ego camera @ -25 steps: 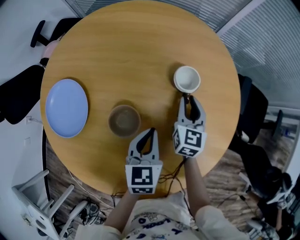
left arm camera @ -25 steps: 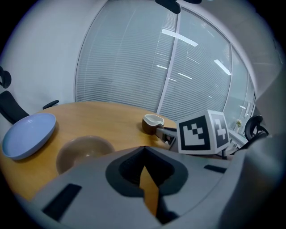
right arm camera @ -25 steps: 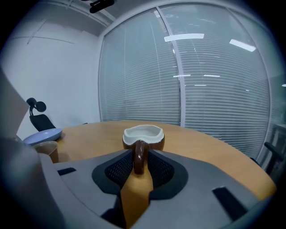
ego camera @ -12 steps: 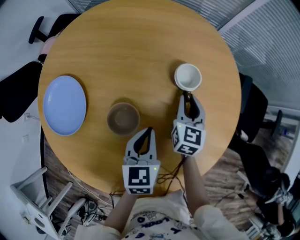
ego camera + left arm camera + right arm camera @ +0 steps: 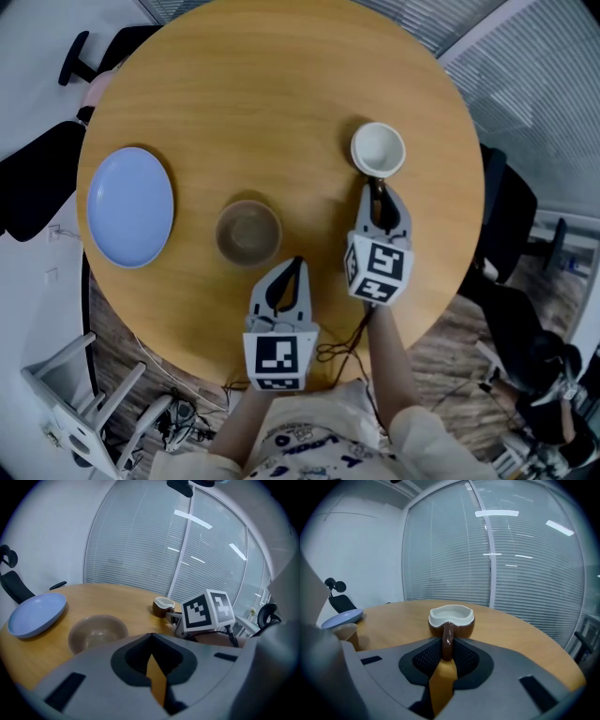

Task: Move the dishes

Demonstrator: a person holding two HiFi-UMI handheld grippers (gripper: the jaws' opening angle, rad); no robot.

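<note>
A brown cup with a white inside [image 5: 378, 148] stands at the right of the round wooden table [image 5: 262, 84], its handle [image 5: 448, 641] pointing toward me. My right gripper [image 5: 379, 187] has just been closing, and its pads now sit against both sides of that handle. In the right gripper view the cup [image 5: 451, 616] stands upright just past the jaws. My left gripper [image 5: 294, 266] hovers near the table's front edge, shut and empty. A tan bowl [image 5: 248, 232] lies just ahead and to the left of it. A pale blue plate [image 5: 130, 206] rests at the far left.
The bowl [image 5: 97, 631] and the plate [image 5: 36, 613] also show in the left gripper view, with the right gripper's marker cube [image 5: 208, 610] off to the right. Black chairs [image 5: 37, 187] stand around the table. Blinds and glass walls lie beyond.
The right gripper's jaws have narrowed around the cup handle. Both hands and all the dishes stay where they were.
</note>
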